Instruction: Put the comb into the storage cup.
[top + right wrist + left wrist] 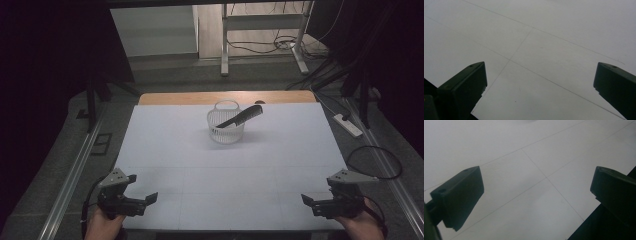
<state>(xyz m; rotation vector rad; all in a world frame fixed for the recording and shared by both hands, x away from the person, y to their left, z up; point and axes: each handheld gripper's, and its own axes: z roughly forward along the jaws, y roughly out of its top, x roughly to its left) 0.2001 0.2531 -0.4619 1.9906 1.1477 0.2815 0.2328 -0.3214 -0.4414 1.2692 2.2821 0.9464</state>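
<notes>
So the basket [226, 127] is sitting toward the far middle of the table [175, 150], and the comb [241, 117] is lying in it, leaning over the right rim with its far end sticking out up and to the right. The left gripper [145, 202] is hanging at the near left corner, the right gripper [309, 204] at the near right corner, both well apart from the basket.

Looks like a lab or test room. Grey carpet, cables [280, 46] strewn across the floor, a power strip [347, 125], metal desk legs [224, 42], floor rails [70, 177].
</notes>
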